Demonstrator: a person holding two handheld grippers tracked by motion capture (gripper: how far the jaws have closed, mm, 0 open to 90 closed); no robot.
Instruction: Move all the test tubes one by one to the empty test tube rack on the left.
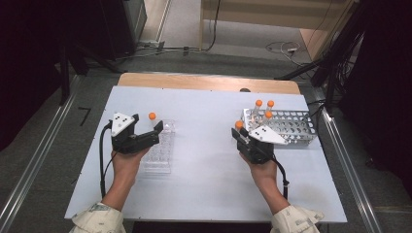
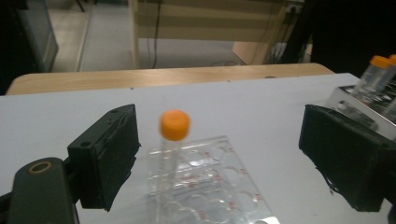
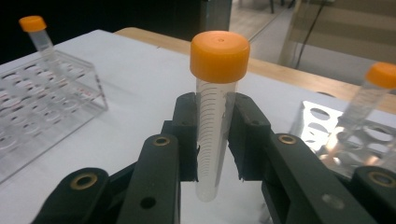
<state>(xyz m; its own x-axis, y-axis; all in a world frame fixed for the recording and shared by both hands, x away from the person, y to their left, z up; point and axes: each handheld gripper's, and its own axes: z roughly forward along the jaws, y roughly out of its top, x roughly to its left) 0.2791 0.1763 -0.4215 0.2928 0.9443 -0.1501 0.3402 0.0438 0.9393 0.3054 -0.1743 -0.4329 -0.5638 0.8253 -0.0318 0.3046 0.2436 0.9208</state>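
Held tube (image 3: 215, 116): clear, graduated, orange cap, upright, clamped between the jaws of the right gripper (image 3: 215, 140), pads pressing on both sides of its body, cap well above the pads, bottom tip hanging free below them. In the high view the right gripper (image 1: 245, 136) sits at the right of the white tabletop (image 1: 204, 160), just beside the near-left corner of the metal rack (image 1: 291, 128). Cap of the held tube (image 1: 239, 124) is just left of that rack. Three more orange-capped tubes (image 1: 265, 109) stand upright in the metal rack's left end, near the held one but apart from it.

Left side: clear plastic rack (image 1: 160, 148) lies on the tabletop, well apart from the metal rack. One orange-capped tube (image 2: 172, 154) stands upright in it at its far end, slightly blurred in the left gripper view. Left gripper (image 2: 219, 158) has its jaws spread wide, released; the standing tube is between them, touching neither pad. In the high view the left gripper (image 1: 145, 128) hovers at the clear rack's far-left end, standing tube's cap (image 1: 152, 116) between the jaw tips. A hand (image 1: 125, 165) grips each gripper body, a black cable trailing down each.
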